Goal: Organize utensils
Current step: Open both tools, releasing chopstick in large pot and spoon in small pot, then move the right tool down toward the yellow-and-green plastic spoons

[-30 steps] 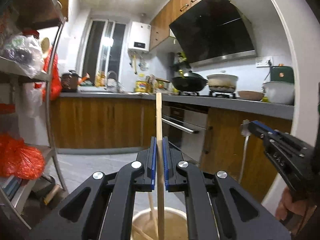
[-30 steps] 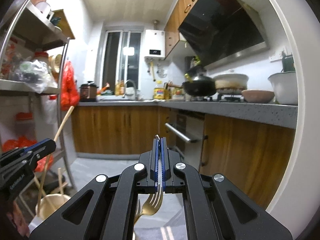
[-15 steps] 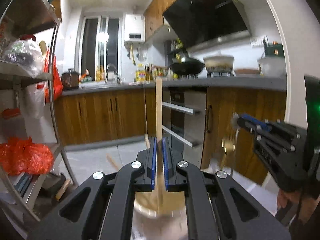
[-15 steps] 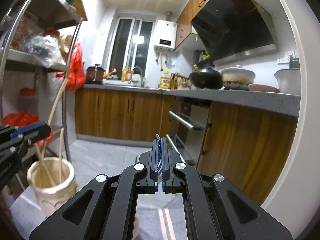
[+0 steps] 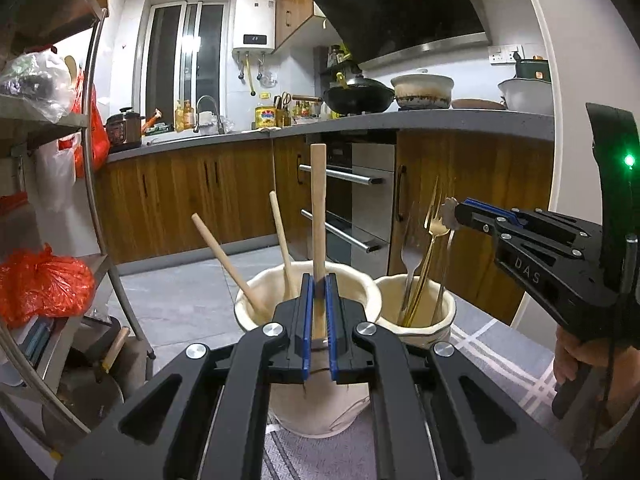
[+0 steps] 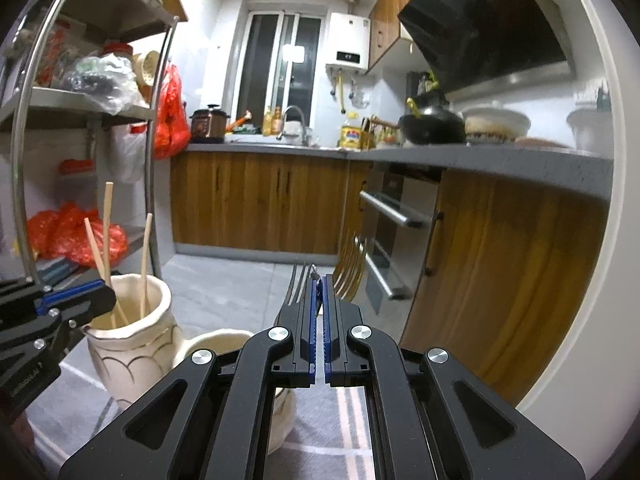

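Here the left gripper [image 5: 318,280] clamps an upright wooden handle [image 5: 319,208]; the right gripper [image 6: 319,280] pinches an upright utensil [image 5: 447,236].

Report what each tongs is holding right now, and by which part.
Left tongs: wooden utensil, gripped low on its handle, above the larger pot. Right tongs: a metal utensil's top end.

ceramic holders [image 5: 308,408]: 2 | wooden utensils [image 5: 319,216]: 3 | metal utensils [image 5: 430,236]: 3 | grippers [image 5: 318,292]: 2
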Demonstrator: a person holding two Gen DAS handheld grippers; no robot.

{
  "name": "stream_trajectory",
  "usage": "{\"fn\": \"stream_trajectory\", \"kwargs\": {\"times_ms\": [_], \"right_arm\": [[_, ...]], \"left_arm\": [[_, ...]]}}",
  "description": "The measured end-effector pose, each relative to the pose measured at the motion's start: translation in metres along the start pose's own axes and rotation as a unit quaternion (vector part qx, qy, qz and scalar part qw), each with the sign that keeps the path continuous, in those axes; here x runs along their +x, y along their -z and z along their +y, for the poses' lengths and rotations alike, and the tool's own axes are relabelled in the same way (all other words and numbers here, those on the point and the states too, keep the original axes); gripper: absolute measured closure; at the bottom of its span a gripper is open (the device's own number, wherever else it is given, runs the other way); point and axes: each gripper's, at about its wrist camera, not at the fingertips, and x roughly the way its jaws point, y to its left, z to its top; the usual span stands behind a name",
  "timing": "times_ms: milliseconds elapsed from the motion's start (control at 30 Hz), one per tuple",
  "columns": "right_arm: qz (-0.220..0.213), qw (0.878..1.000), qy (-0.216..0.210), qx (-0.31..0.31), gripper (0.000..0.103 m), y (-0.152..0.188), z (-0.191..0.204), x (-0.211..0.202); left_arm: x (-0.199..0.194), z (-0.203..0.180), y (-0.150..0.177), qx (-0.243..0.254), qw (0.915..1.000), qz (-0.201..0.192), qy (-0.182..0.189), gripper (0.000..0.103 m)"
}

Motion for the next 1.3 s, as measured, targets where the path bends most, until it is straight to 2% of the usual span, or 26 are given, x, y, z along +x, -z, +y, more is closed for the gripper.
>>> {"fn": "stream_trajectory", "kwargs": {"times_ms": [267,333,400,600,633,700,733,800,867,900,933,1067,1133,1233,1300], "right_arm": [[0.008,1.0,-0.006,0.005,0.099,0.002,-0.002,0.002],[0.01,1.0,-0.01,0.009,0.094,0.002,-0.003,0.002],[0.007,1.0,-0.012,0.012,0.084,0.002,-0.004,0.0],[-0.007,1.0,-0.012,0.019,0.066,0.0,-0.005,-0.007],[-0.008,1.0,-0.013,0.021,0.064,0.0,-0.006,-0.007],[-0.013,0.999,-0.017,0.025,0.044,-0.001,-0.007,-0.009],[-0.016,0.999,-0.021,0.027,0.04,-0.002,-0.008,-0.011],[-0.02,0.999,-0.024,0.029,0.023,-0.004,-0.011,-0.012],[-0.027,0.999,-0.025,0.036,0.017,-0.005,-0.015,-0.015],[-0.03,0.998,-0.027,0.041,0.012,-0.006,-0.017,-0.016],[-0.033,0.998,-0.027,0.046,0.01,-0.007,-0.02,-0.017],[-0.044,0.997,-0.017,0.058,0.005,-0.009,-0.029,-0.02],[-0.046,0.997,-0.012,0.06,0.005,-0.01,-0.031,-0.021],[-0.045,0.997,-0.016,0.063,0.005,-0.01,-0.035,-0.022],[-0.042,0.997,-0.023,0.063,0.005,-0.01,-0.036,-0.023]], "left_arm": [[0.001,0.006,0.003,-0.011,0.9999,-0.001,-0.008,0.096],[0.0,0.005,0.002,-0.011,0.9999,-0.001,-0.009,0.096],[0.0,0.005,0.002,-0.01,0.9999,-0.002,-0.01,0.094],[-0.002,0.006,0.003,-0.015,0.9998,-0.004,-0.011,0.084],[-0.002,0.006,0.003,-0.016,0.9998,-0.004,-0.01,0.08],[-0.003,0.006,0.003,-0.017,0.9998,-0.007,-0.007,0.072],[-0.003,0.006,0.003,-0.017,0.9998,-0.008,-0.008,0.068],[-0.004,0.005,0.003,-0.015,0.9998,-0.012,-0.009,0.065],[-0.006,0.005,0.003,-0.016,0.9997,-0.014,-0.008,0.06],[-0.006,0.005,0.003,-0.017,0.9997,-0.016,-0.008,0.055],[-0.007,0.005,0.003,-0.018,0.9996,-0.019,-0.009,0.048],[-0.011,0.007,0.002,-0.022,0.9993,-0.029,-0.011,0.035],[-0.013,0.007,0.002,-0.025,0.999,-0.034,-0.012,0.022],[-0.017,0.007,0.002,-0.027,0.9985,-0.046,-0.014,0.012],[-0.018,0.007,0.002,-0.028,0.9984,-0.048,-0.013,0.01]]}}
